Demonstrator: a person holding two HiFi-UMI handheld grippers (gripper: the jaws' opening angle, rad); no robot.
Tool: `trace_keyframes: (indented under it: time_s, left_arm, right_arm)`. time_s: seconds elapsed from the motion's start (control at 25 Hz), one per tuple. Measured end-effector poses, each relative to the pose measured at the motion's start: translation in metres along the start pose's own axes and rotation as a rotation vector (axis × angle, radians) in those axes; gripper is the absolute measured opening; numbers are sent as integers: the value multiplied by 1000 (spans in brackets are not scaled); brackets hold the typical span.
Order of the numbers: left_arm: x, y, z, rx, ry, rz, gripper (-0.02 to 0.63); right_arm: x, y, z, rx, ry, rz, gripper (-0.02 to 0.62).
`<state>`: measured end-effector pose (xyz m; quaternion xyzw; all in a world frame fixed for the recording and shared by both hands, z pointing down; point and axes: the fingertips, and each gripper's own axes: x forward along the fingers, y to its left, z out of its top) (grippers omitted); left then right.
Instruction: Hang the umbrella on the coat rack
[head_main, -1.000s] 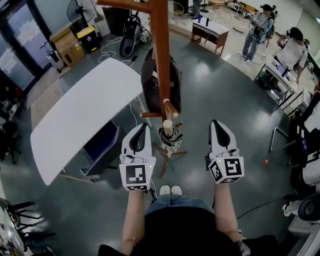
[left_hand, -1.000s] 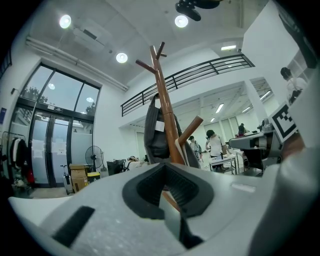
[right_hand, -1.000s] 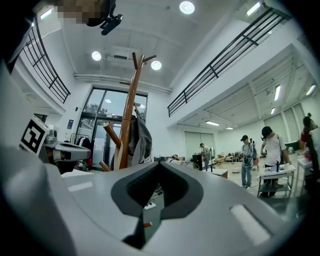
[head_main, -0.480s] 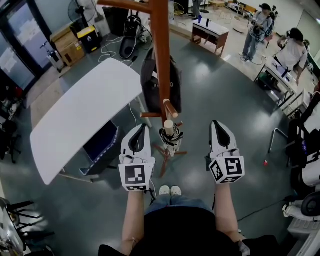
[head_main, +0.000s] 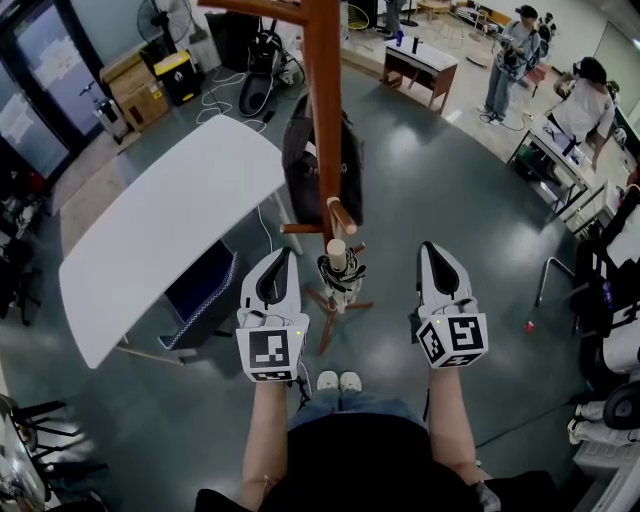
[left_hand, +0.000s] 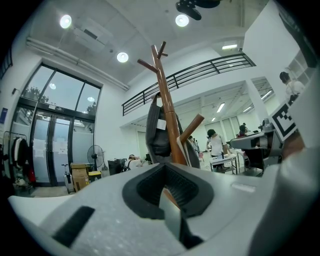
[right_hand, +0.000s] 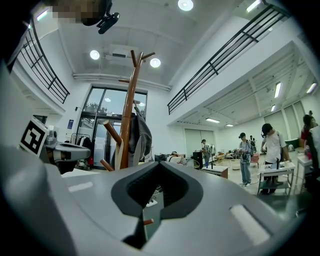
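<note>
Umbrella (head_main: 340, 280): seen upright against the coat rack (head_main: 322, 120) pole, just under a low peg (head_main: 343, 216); its loop cannot be made out
Left gripper (head_main: 287, 254): held level beside the rack, jaws pressed together, nothing pinched
Right gripper (head_main: 431, 248): likewise closed, empty
Done: hanging judged complete
Left: apparently nothing
</note>
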<state>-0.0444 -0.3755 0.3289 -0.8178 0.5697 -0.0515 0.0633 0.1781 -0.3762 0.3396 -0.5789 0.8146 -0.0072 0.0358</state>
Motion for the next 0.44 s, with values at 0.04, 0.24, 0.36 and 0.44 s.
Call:
trace_keyframes:
  time_s: [0.04,0.24,0.36,0.44]
  left_arm:
    - [0,0,0,-1,0,-1,6]
    - [0,0,0,-1,-1,-4,6]
    - [0,0,-1,0,2,-4,6]
    - [1,1,-3,-1,3,-4,5]
  right_arm:
    - [0,0,0,0,0,0,6]
    - [-1,3,-1,-1,4,2,6]
    - [0,3,-2,0,7,3,6]
    - [1,3,-4,1,8,3,5]
